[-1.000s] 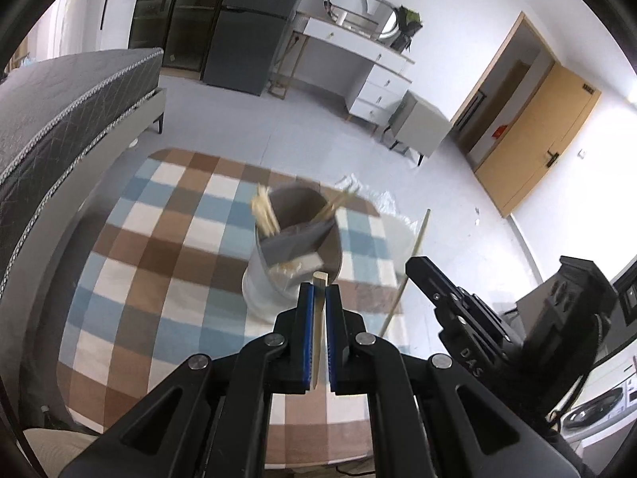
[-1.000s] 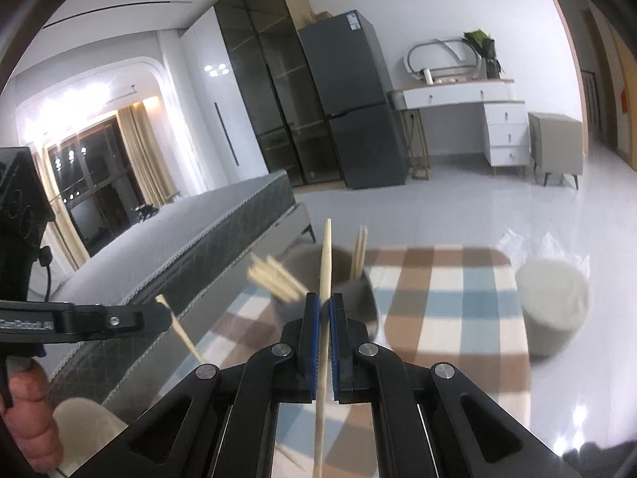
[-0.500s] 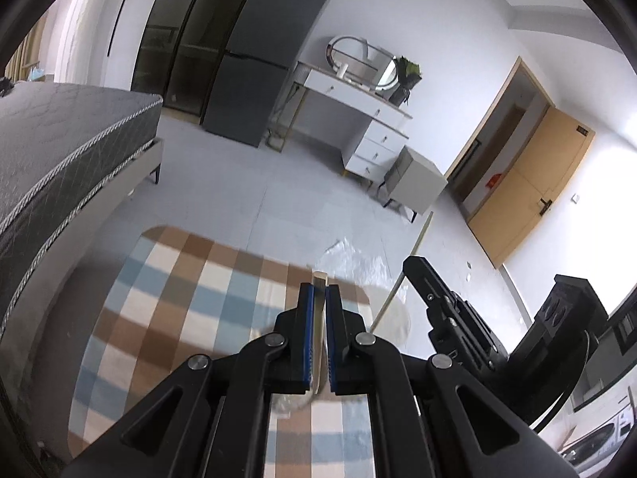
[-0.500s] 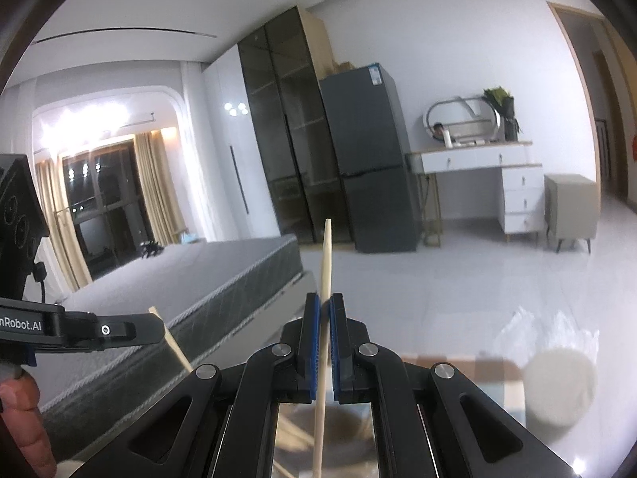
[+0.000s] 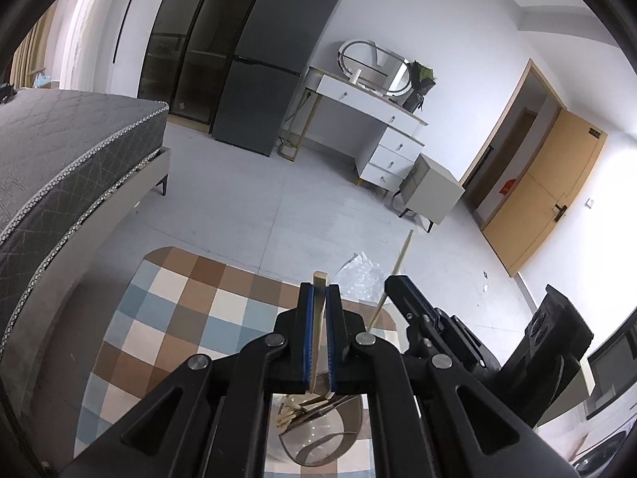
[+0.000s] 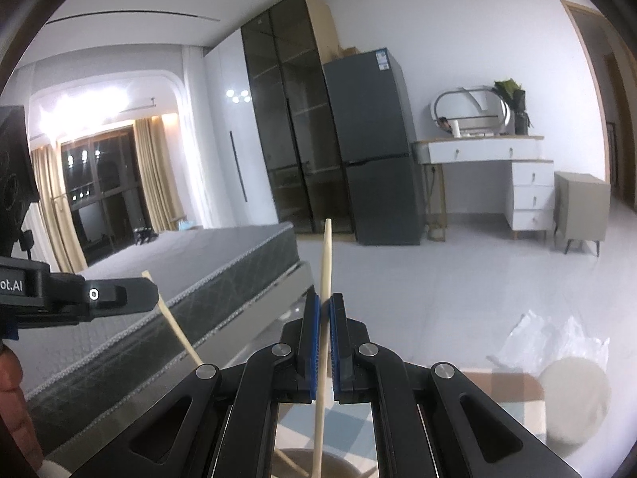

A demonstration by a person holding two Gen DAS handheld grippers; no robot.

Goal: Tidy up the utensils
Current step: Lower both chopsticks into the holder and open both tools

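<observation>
My left gripper [image 5: 318,294] is shut on a flat wooden stick [image 5: 319,279] that rises past its fingertips. Under it stands a grey utensil holder [image 5: 318,442] with several wooden utensils inside. My right gripper [image 6: 325,304] is shut on a long thin wooden chopstick [image 6: 326,255], held upright. The right gripper also shows in the left wrist view [image 5: 402,290] to the right, with its chopstick [image 5: 398,267]. The left gripper shows in the right wrist view [image 6: 131,294] at the left, with its stick [image 6: 175,326]. The holder's rim [image 6: 342,462] shows at the bottom.
The checked tablecloth [image 5: 167,318] covers the table. A round beige cylinder [image 6: 573,402] and crumpled clear plastic [image 6: 557,338] sit at the right. A grey bed [image 5: 59,159] is to the left, a fridge [image 5: 274,59] and white desk [image 5: 374,119] behind.
Both grippers have risen and tilted up with their sticks still held. The holder has dropped from the middle of both views to the bottom edge.
</observation>
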